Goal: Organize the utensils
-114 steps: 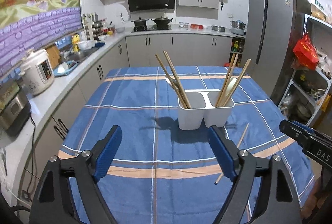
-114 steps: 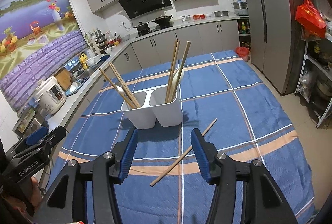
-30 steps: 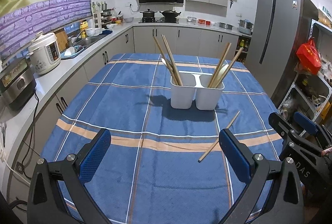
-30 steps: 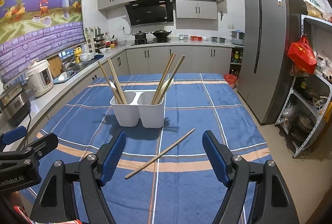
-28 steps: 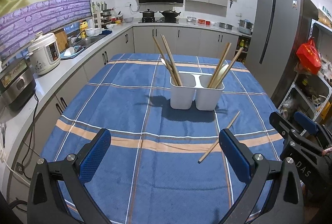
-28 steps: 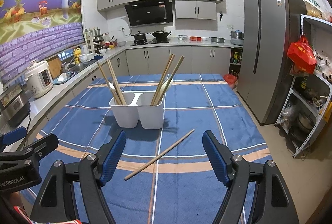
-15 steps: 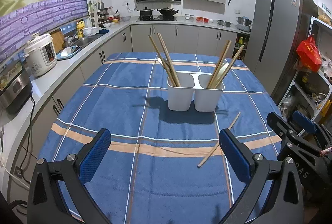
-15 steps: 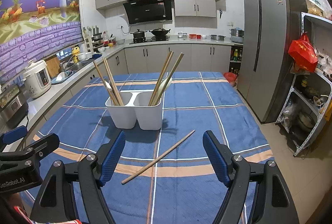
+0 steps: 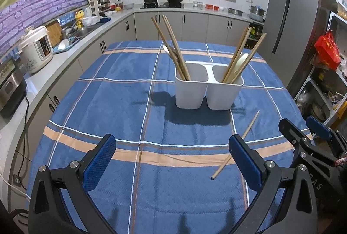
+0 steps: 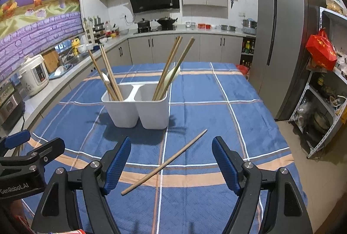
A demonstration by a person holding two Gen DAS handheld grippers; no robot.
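surface: table [image 9: 121, 103] under a blue plaid tablecloth [image 10: 216, 116] with tan and white stripes | on it: white two-compartment utensil holder [image 10: 138, 110] (upright, mid-table) | loose chopstick [image 10: 164, 163] lying flat, diagonal, near the holder, apart from it

Both my grippers are out in front of me, angled down and side by side, nothing clamped in either. My left gripper [image 9: 172, 152] has its blue pads spread wide with only open air between them. My right gripper [image 10: 171, 154] is the same deal, jaws wide apart and gripping nothing. From the left camera I can see the right one off at the right edge, and the left one sits at the right camera's left edge.
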